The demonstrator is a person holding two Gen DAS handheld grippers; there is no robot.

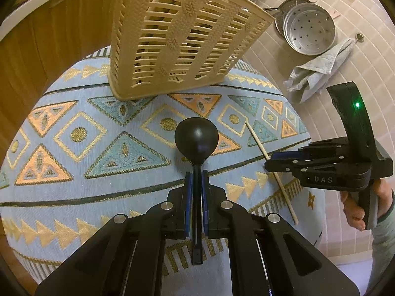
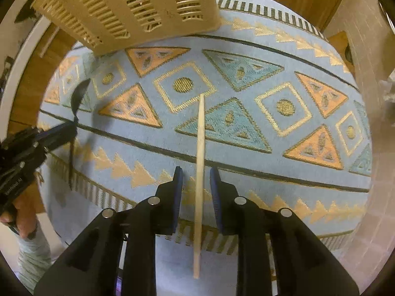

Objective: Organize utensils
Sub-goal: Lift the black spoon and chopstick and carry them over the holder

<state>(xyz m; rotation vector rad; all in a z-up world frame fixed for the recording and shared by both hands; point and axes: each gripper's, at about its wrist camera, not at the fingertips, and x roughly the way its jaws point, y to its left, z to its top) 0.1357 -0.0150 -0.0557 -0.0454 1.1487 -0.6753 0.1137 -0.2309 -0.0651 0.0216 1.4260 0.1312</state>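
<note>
My left gripper [image 1: 196, 175] is shut on the handle of a black spoon [image 1: 196, 135], holding its bowl forward above the patterned blue cloth [image 1: 98, 187]. A slotted beige utensil basket [image 1: 177, 37] stands on the cloth beyond it. A wooden chopstick [image 2: 201, 128] lies on the cloth near the table's edge. My right gripper [image 2: 196, 170] points down over it, open, with a gap between each pad and the stick. In the left wrist view the right gripper [image 1: 270, 164] sits across the chopstick [image 1: 256, 140]. The right wrist view shows the left gripper [image 2: 71, 125] with the spoon [image 2: 79, 93] at the left, and the basket [image 2: 128, 7] at the top.
On the tiled floor to the right lie a perforated metal steamer pan [image 1: 309, 29] and a crumpled grey towel [image 1: 318, 71]. Wooden cabinets [image 1: 49, 37] stand behind the table. A person's hand [image 1: 353, 204] grips the right gripper's handle.
</note>
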